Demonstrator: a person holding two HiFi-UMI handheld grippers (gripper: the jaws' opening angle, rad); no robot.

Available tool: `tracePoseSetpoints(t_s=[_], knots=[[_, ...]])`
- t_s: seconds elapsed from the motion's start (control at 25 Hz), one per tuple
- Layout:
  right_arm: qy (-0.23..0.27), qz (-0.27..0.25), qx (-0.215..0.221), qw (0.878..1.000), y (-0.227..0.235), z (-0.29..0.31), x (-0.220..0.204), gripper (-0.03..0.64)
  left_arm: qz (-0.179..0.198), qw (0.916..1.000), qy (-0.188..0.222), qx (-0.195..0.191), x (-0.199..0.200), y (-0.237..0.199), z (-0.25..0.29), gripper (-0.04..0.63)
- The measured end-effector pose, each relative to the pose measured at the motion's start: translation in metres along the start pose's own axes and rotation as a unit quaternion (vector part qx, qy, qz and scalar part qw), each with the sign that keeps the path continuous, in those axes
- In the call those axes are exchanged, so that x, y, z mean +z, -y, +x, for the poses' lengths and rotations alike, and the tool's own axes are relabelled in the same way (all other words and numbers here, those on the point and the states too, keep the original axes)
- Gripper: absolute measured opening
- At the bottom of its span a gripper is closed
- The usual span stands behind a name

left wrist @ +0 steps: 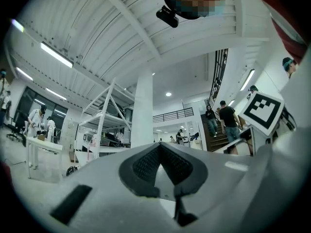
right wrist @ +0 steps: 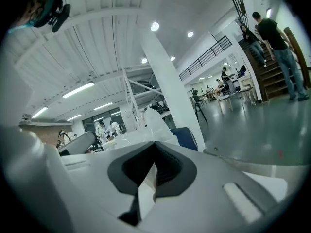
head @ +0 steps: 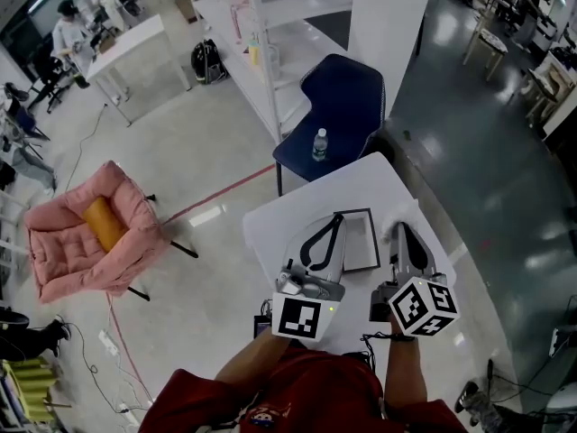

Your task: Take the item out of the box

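Left gripper (left wrist: 159,145) jaws closed tip to tip, white pillar (left wrist: 143,113), stairs (left wrist: 219,140) beyond

Off to the left, a pink padded chair (head: 56,253) cradling an orange bolster (head: 104,224). Ahead, a navy chair (head: 350,97) with a water bottle (head: 319,144) upright on its seat. Beside it a white shelving rack (head: 261,57), black backpack (head: 207,61) on the floor.

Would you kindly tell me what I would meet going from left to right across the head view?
Pink cushioned chair → black bag → left tool → right tool.
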State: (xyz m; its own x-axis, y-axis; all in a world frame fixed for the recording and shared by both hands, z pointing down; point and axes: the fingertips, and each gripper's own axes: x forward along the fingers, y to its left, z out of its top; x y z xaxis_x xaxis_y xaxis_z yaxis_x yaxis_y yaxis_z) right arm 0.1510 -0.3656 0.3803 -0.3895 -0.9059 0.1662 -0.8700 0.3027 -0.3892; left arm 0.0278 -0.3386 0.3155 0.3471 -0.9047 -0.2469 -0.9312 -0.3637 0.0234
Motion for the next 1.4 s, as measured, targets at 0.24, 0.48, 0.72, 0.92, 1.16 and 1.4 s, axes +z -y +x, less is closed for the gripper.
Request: tracePoseSetpoints(t_s=[0.24,0.48,0.72,0.92,1.16,1.4], knots=[[0.082,-0.080,-0.005,0.993,-0.016,-0.016,0.028,0.002,-0.003,1.0000,0.003,0.000,0.004,0.004,0.001,0.002],[0.141,-0.105,0.004,0.984,-0.025,-0.026,0.042,0.002,-0.003,1.0000,0.009,0.000,0.006,0.004,0.002,0.002],[0.187,-0.154,-0.007,0.970,-0.031,-0.038,0.052,0.002,0.001,0.9999,0.011,-0.002,0.009,0.009,0.004,0.002],[0.193,-0.171,-0.006,0.966,-0.035,-0.038,0.052,0.003,-0.002,0.9999,0.015,-0.005,0.010,0.012,0.007,0.002],[0.202,-0.184,-0.010,0.962,-0.034,-0.038,0.053,0.003,-0.002,0.9999,0.012,-0.008,0.007,0.012,0.008,0.002],[0.204,-0.195,-0.011,0.959,-0.037,-0.033,0.053,0.003,-0.002,0.9999,0.007,-0.009,0.005,0.012,0.008,0.002]])
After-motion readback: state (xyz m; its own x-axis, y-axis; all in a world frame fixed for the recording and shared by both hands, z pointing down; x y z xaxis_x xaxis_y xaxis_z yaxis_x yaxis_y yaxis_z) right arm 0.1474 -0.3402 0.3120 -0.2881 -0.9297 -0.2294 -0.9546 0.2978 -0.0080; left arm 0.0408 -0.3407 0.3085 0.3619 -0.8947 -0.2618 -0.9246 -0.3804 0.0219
